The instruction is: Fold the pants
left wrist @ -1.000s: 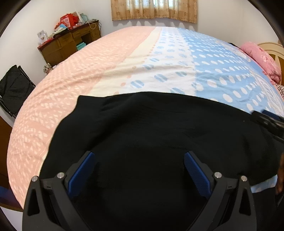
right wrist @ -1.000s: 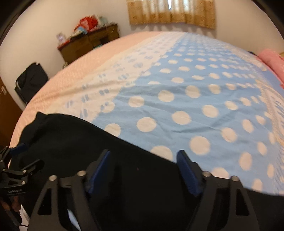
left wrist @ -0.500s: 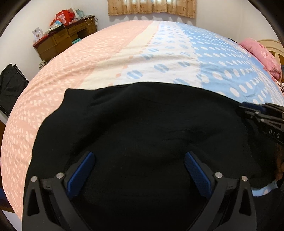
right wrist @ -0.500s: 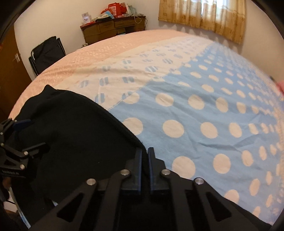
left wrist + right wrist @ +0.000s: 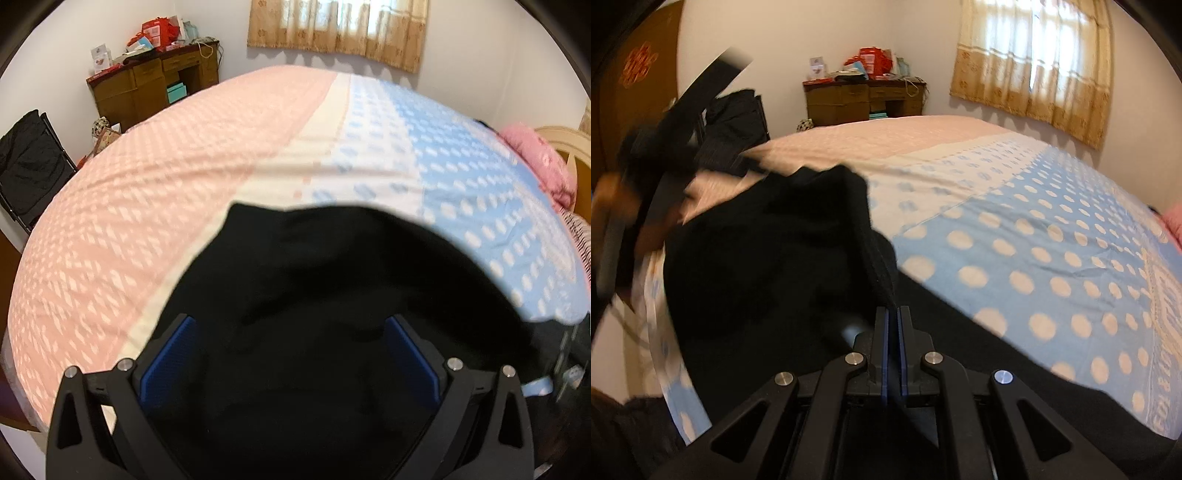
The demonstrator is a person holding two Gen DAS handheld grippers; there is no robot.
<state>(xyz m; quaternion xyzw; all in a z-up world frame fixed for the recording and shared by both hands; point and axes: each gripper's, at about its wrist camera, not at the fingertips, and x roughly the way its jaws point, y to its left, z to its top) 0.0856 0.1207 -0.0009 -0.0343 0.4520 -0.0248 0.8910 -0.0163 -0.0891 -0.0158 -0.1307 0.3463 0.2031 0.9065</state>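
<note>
Here the right hand-held gripper (image 5: pixel 893 314) pinches a raised fold of the black pants (image 5: pixel 768 258); the left hand-held gripper (image 5: pixel 290 339) gapes wide above them on the bed (image 5: pixel 147 184), a window (image 5: pixel 1034 55) at two o'clock.

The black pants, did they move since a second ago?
Yes. The right gripper, shut on the black pants, has lifted their edge off the bed, up toward the wooden desk.

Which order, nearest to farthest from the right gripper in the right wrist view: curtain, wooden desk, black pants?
1. black pants, pinched in the right gripper.
2. wooden desk, past the bed's far edge, left of centre.
3. curtain, back wall, upper right; close to the desk's depth.
</note>
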